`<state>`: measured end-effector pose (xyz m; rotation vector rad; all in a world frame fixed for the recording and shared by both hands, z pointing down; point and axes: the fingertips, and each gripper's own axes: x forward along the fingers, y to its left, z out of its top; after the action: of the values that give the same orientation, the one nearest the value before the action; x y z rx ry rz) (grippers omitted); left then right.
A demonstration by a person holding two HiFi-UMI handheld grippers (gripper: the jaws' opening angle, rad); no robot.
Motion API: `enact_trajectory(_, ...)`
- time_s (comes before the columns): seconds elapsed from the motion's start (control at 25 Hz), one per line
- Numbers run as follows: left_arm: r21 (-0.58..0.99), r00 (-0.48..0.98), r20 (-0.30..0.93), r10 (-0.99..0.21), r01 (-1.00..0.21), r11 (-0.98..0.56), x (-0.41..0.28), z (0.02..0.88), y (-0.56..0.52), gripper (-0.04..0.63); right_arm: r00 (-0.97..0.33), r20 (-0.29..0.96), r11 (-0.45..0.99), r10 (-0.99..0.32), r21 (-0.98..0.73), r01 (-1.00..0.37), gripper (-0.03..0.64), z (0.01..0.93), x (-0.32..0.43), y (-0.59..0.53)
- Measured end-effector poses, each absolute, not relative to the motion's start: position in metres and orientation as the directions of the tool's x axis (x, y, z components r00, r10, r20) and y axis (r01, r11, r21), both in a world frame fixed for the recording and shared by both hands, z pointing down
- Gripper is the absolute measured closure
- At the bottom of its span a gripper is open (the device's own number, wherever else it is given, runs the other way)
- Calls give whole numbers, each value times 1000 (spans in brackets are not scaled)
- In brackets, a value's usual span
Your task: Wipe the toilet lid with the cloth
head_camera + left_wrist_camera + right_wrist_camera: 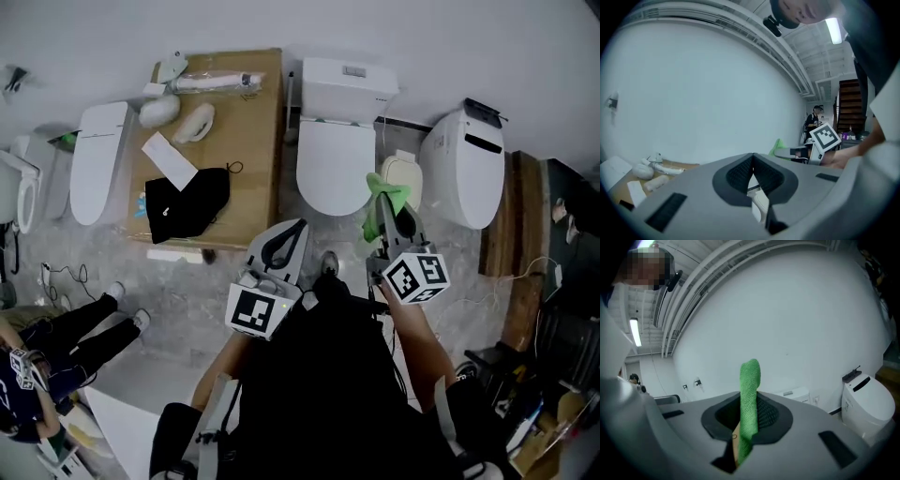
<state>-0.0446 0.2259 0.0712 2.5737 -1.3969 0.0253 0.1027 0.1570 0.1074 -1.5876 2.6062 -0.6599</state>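
The right tool (389, 211) is gripping a green cloth (388, 193), its jaws closing on the fabric, which is sticking up past their tips. In the head view the cloth is showing just right of the closed white toilet lid (335, 171), beside it and not over it. The left tool (298, 228) is pointing towards the lid's near edge with its jaws meeting at the tips and nothing between them.

The only print showing clearly is the black-and-white square marker on each cube (415, 277). A small grey plate (353, 71) on the cistern (347, 94) is too small to read.

Only the head view is showing the lid and the brown board (258, 131) lying left of it with a black bag (187, 203) on top. Only the left gripper view is showing a person (813, 121) standing far off by a dark staircase (848, 105). The right gripper view is catching a second toilet (868, 404) at its right edge
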Motion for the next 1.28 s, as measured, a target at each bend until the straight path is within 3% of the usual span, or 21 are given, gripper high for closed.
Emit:
enact_trajectory(0.4,132,543,65,-837,-836,-533,-59,32,232,592,-469,132,420,-873,-283,-862,565,42,106,199)
enact_trajectory(1.28,112,577,82,-813,-816,-568,-42,40,242,591,-542,163,499,-824,-244,-832,566,46,90,225)
